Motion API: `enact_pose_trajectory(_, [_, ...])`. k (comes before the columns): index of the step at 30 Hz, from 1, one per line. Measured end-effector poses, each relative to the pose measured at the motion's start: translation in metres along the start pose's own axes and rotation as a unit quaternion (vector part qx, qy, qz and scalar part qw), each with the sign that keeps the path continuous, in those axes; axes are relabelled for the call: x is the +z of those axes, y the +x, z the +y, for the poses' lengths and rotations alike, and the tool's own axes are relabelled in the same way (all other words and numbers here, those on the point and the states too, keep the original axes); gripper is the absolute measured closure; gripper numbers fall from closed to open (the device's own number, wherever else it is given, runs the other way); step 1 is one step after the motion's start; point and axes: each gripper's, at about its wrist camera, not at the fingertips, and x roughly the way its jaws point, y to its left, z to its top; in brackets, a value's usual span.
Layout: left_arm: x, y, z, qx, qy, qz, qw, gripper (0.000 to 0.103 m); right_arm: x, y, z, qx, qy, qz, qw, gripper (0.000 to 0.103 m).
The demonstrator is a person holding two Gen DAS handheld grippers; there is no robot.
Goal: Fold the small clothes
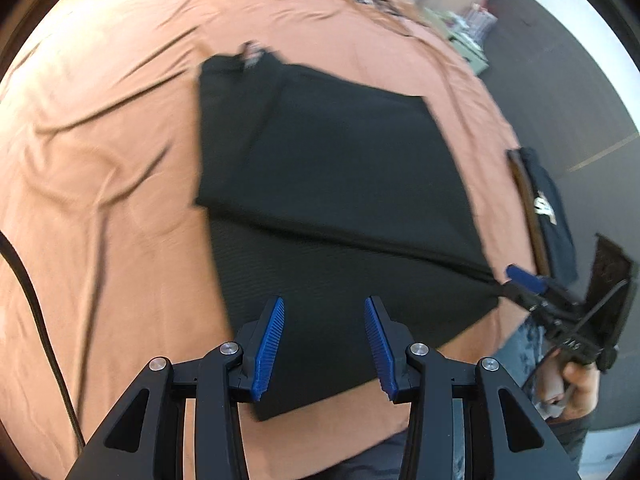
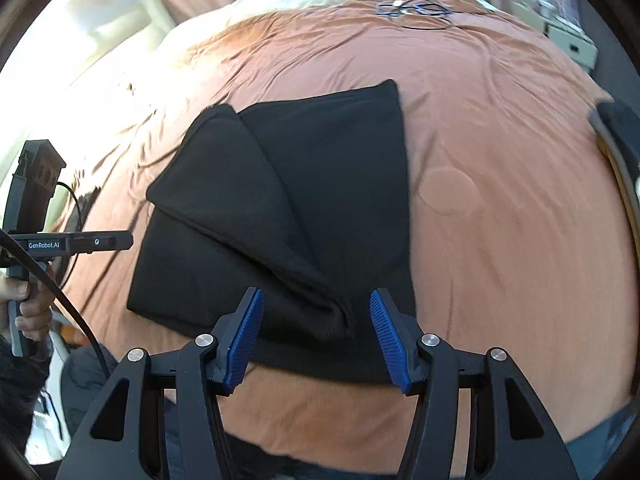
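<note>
A black garment [image 1: 340,184] lies partly folded on the orange bed sheet [image 1: 100,160]. One flap [image 2: 240,200] is laid slantwise over the rest. My left gripper [image 1: 325,304] hovers open over the garment's near part, with nothing between its blue pads. My right gripper [image 2: 316,296] is open too, and its fingers straddle a bunched fold [image 2: 340,316] at the near edge without pressing on it. In the left wrist view the right gripper [image 1: 516,284] sits at the garment's right corner. From the right wrist, the left gripper [image 2: 130,240] shows at the far left, held by a hand [image 2: 28,304].
A second dark garment with a white print [image 1: 548,208] lies at the bed's right edge. Thin cables [image 2: 416,10] rest on the far part of the sheet. A black cord [image 1: 40,320] hangs at the left. Boxes [image 2: 572,44] stand beyond the bed, by dark floor [image 1: 560,80].
</note>
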Motion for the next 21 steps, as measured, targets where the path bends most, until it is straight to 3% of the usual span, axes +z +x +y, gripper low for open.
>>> enact_pose_trajectory(7, [-0.012,0.012,0.026,0.034,-0.019,0.011,0.9992,0.059,0.017,0.047,0.028,-0.061,-0.094,0.055,0.992,0.049])
enact_pose_trajectory(12, [-0.023,0.029,0.034,0.029,-0.03,0.04,0.9983,0.059,0.032,0.067,0.055,-0.067,-0.153,0.074,0.983,0.049])
enact_pose_trajectory(14, [-0.026,0.033,0.035,0.028,-0.031,0.041,0.9983,0.059,0.037,0.074,0.06,-0.072,-0.164,0.076,0.981,0.057])
enact_pose_trajectory(18, [-0.026,0.034,0.032,0.031,-0.022,0.04,0.9985,0.061,0.042,0.085,0.07,-0.079,-0.192,0.078,0.975,0.085])
enact_pose_trajectory(19, [-0.027,0.034,0.033,0.03,-0.021,0.041,0.9985,0.068,0.043,0.083,0.068,-0.079,-0.187,0.074,0.976,0.091])
enact_pose_trajectory(21, [-0.027,0.035,0.032,0.036,-0.02,0.042,0.9983,0.078,0.049,0.072,0.057,-0.051,-0.149,0.063,0.986,0.093])
